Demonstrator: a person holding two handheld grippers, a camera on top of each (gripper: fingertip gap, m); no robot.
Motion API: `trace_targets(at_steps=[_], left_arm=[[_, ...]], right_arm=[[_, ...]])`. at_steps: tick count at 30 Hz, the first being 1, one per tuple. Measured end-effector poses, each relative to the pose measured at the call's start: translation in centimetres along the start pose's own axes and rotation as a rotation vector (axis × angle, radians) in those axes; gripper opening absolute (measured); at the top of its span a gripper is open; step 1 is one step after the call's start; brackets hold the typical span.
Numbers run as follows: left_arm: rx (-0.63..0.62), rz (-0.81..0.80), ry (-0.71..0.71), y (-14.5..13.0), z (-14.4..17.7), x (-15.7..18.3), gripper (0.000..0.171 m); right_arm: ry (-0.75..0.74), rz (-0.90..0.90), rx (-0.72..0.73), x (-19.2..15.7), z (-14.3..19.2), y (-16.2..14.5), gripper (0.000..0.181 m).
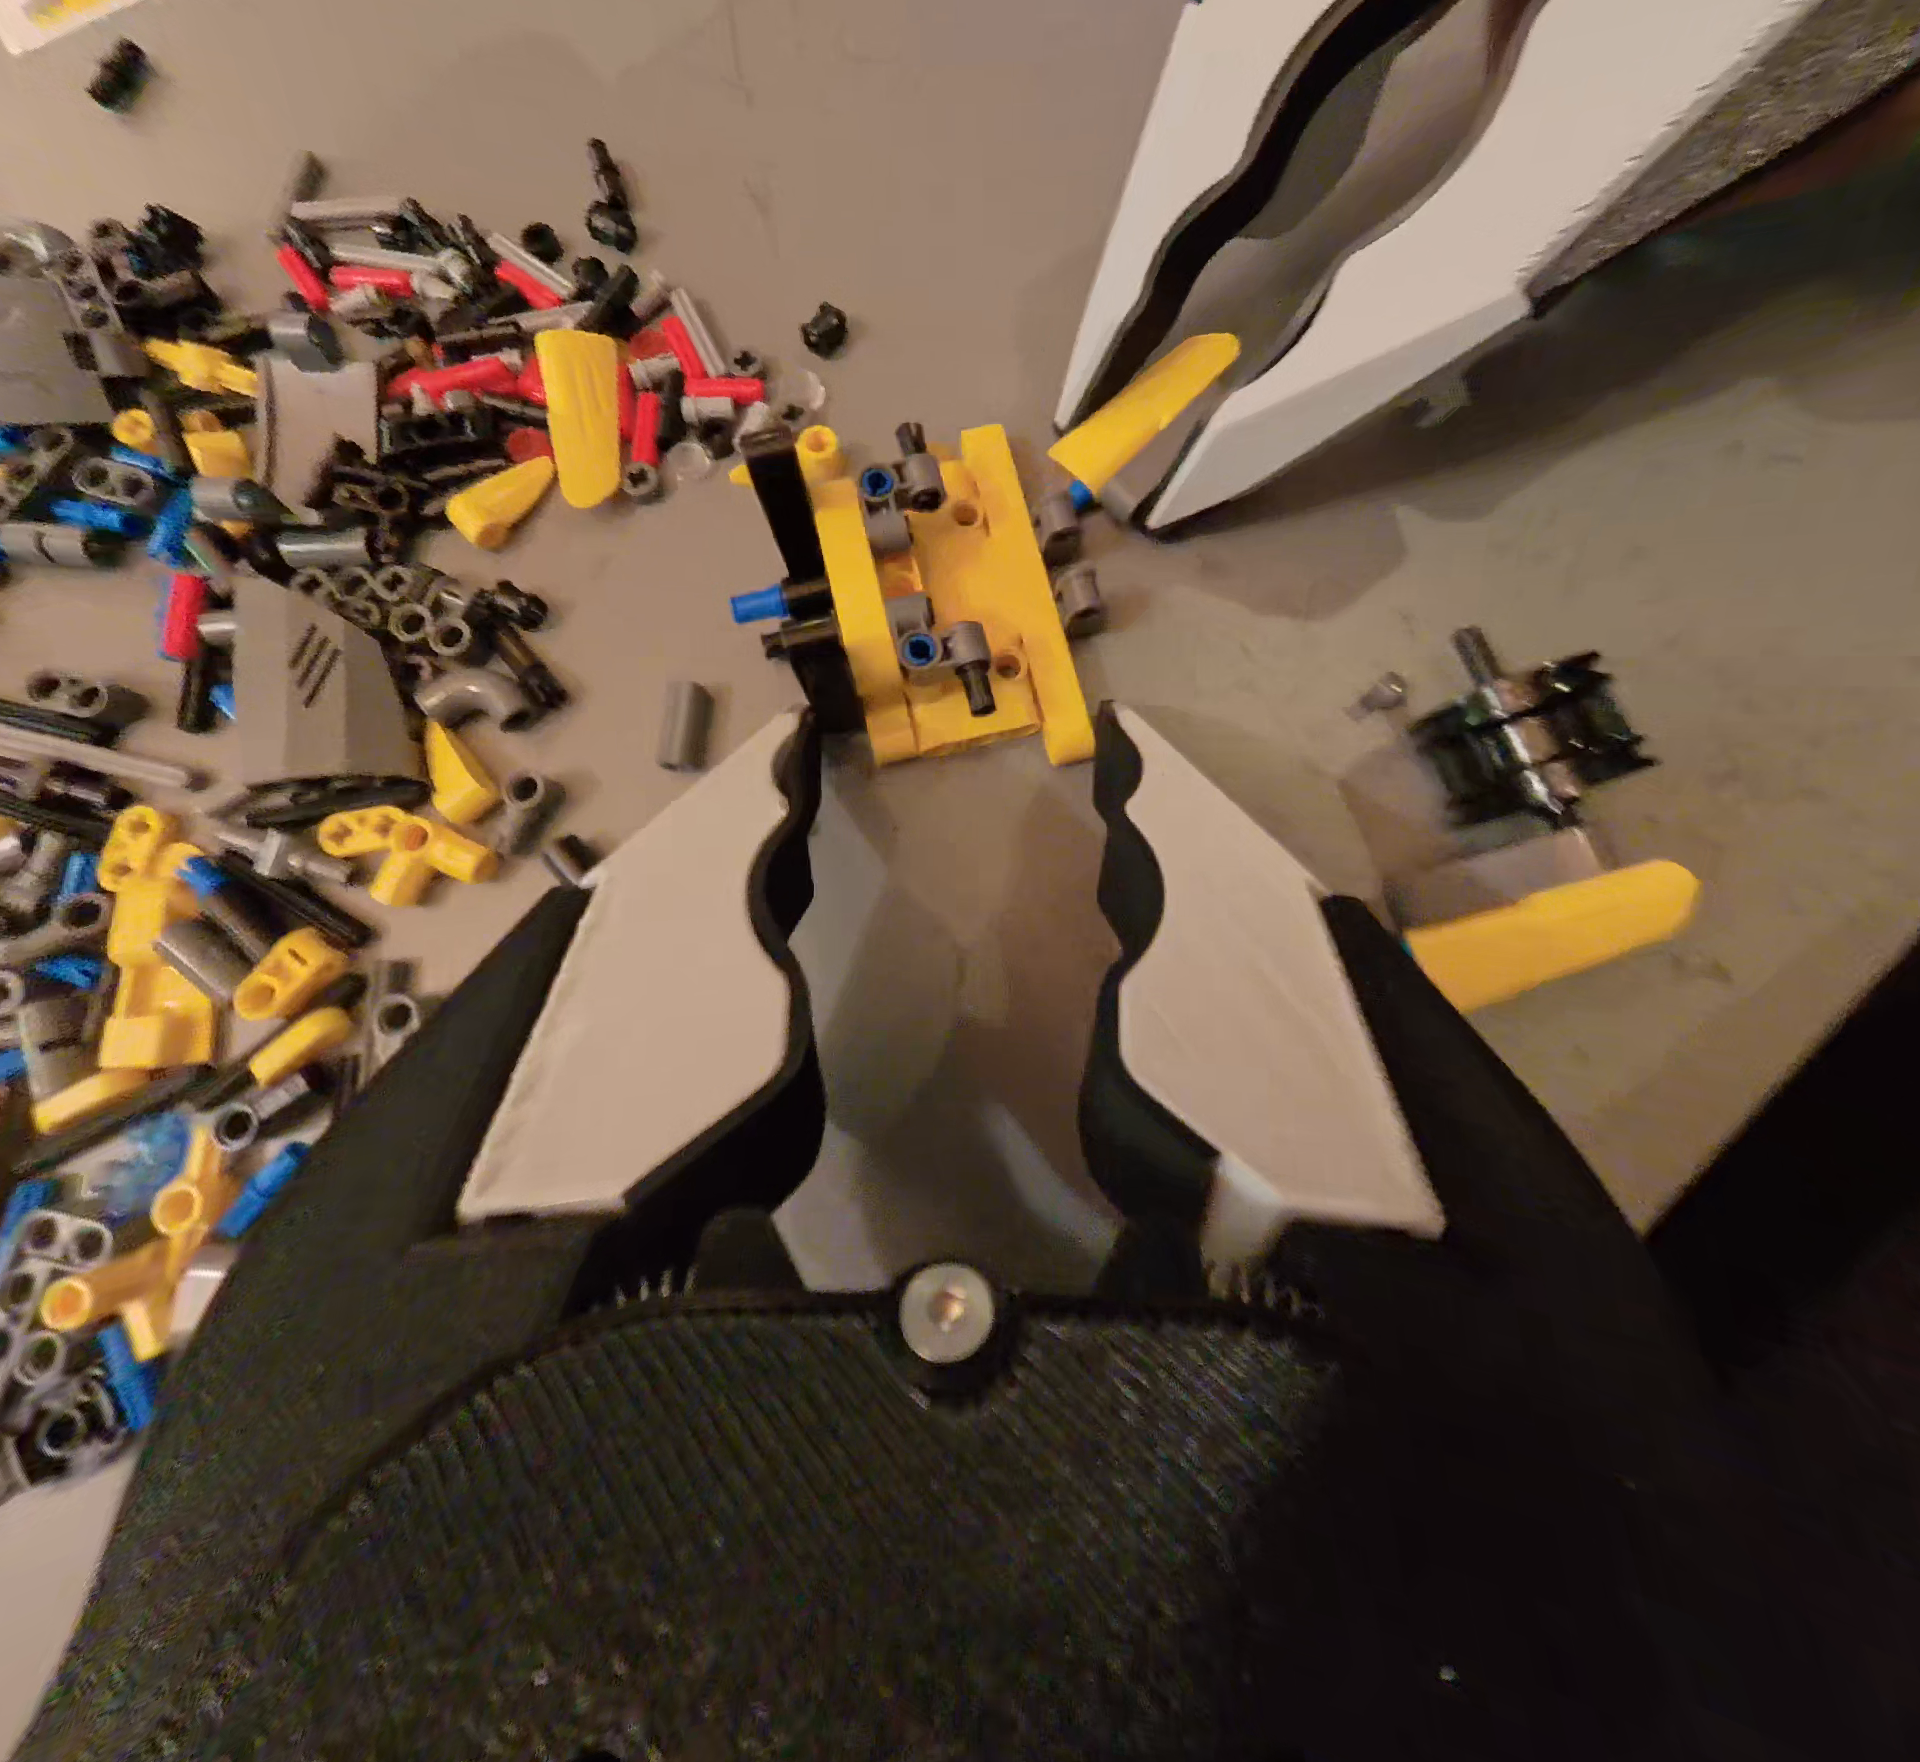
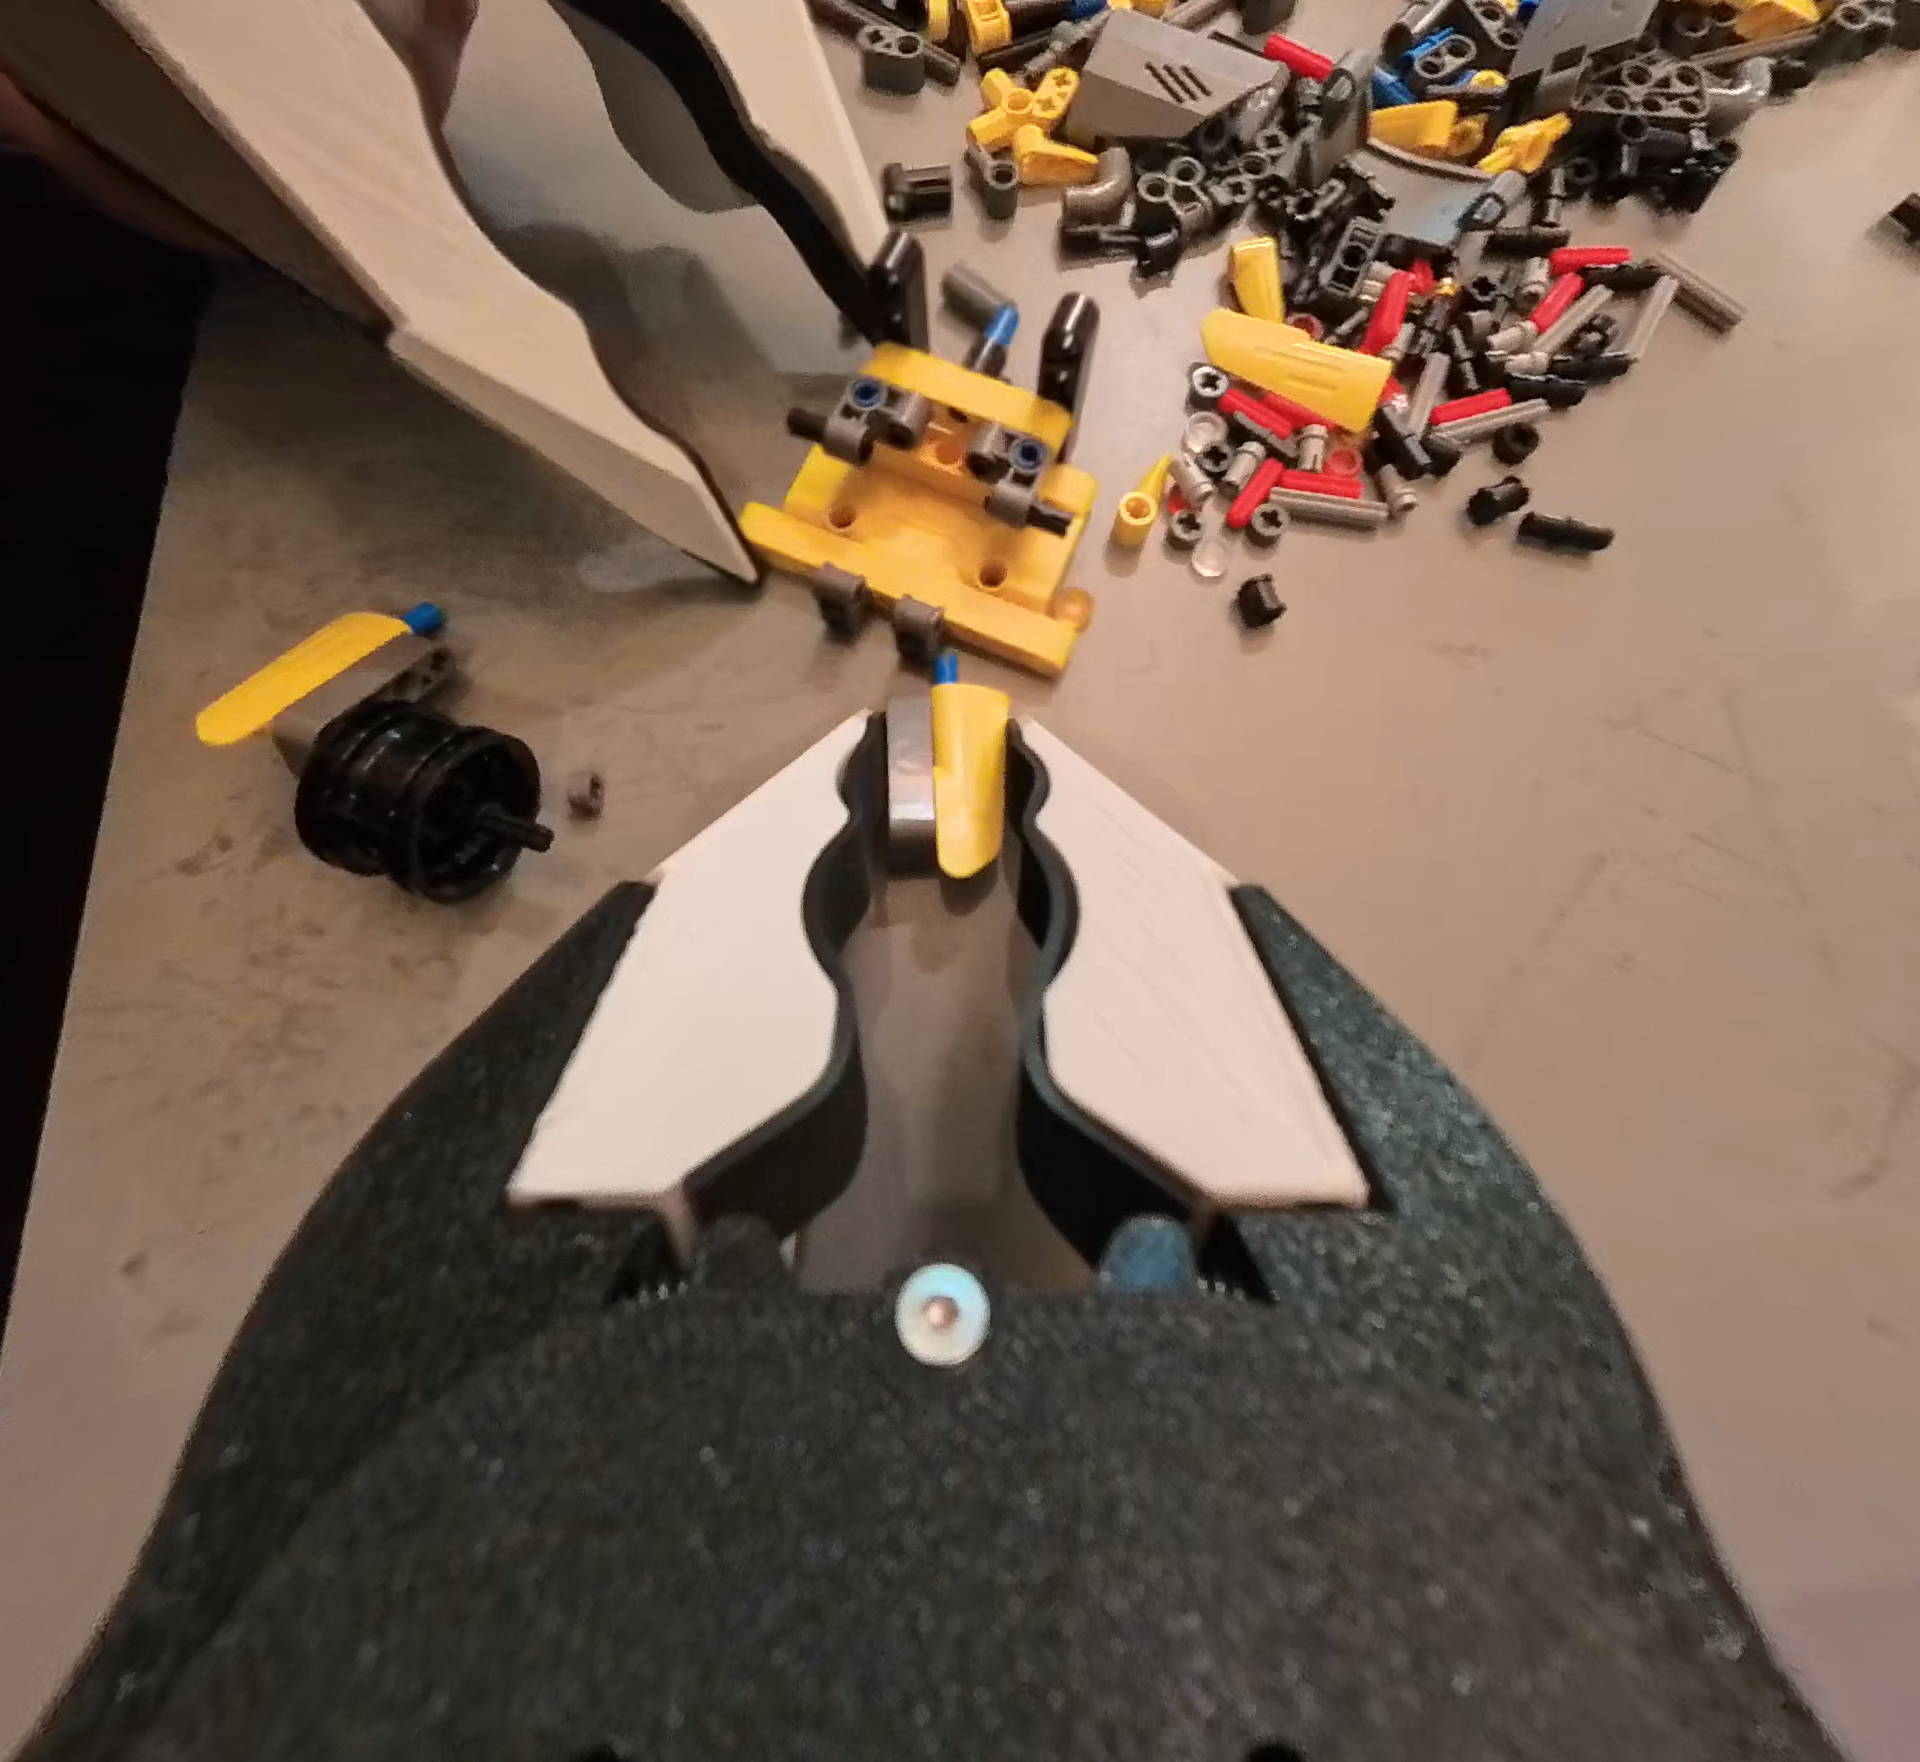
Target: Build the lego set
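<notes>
In the left wrist view, loose bricks (image 1: 260,673) crowd the frame's left, the left gripper (image 1: 951,736) gapes empty against the yellow assembly (image 1: 956,590) at centre, and the right gripper (image 1: 1107,491), upper right, pinches a yellow panel piece (image 1: 1143,408) that may slip, being held only at the tips.

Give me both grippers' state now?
Left gripper: open, tips straddling the yellow assembly.
Right gripper: shut on a yellow-and-grey piece.
</notes>
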State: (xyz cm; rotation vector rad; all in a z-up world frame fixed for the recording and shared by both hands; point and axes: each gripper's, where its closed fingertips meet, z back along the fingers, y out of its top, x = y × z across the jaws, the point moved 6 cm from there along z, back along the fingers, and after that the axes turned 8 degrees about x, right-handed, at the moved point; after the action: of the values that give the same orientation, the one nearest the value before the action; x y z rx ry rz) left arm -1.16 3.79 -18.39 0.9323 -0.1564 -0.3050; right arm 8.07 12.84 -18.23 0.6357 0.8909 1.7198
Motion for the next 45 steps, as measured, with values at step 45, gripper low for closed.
trace_targets(at_steps=[45], left_arm=[[0.283, 0.399, -0.385, 4.3, -1.0, -4.0, 0.068]], right_arm=[[-0.179, -0.063, 0.318, 1.8, 3.6, 3.8, 0.022]])
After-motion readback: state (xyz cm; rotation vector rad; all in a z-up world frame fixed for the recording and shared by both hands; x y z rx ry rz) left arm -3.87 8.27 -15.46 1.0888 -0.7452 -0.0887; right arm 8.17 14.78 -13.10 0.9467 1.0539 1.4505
